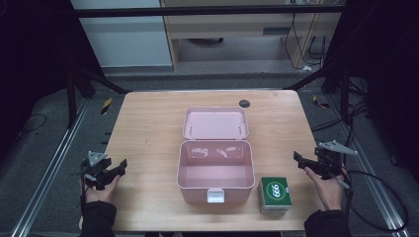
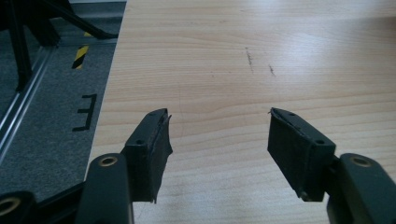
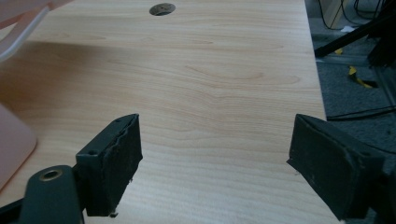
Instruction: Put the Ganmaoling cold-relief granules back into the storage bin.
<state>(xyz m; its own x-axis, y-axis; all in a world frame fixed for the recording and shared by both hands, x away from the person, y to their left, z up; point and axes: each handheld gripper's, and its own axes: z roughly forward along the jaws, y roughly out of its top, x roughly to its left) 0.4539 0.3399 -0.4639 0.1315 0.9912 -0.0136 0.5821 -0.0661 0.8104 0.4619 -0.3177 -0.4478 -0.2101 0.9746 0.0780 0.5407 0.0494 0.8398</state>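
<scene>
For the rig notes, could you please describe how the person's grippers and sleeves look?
Both the left gripper and the right gripper are black with flat padded fingers and brass-coloured rivets; each carries a grey triangular plate. A black cable trails from the right one. The sleeves are dark.

The desk [image 1: 148, 123] is pale wood with a fine grain and one dark round spot [image 1: 244, 103] near its far edge. On it stand a pale pink box [image 1: 216, 185] with a white clasp [image 1: 216, 196] and a green packet [image 1: 275, 192] printed with a white ring and white figures. Both tongs, left [image 1: 117, 167] and right [image 1: 299, 160], are black with grey plates, and the floor [image 1: 49, 128] is grey with yellow-and-black striped tape [image 1: 106, 105].
</scene>
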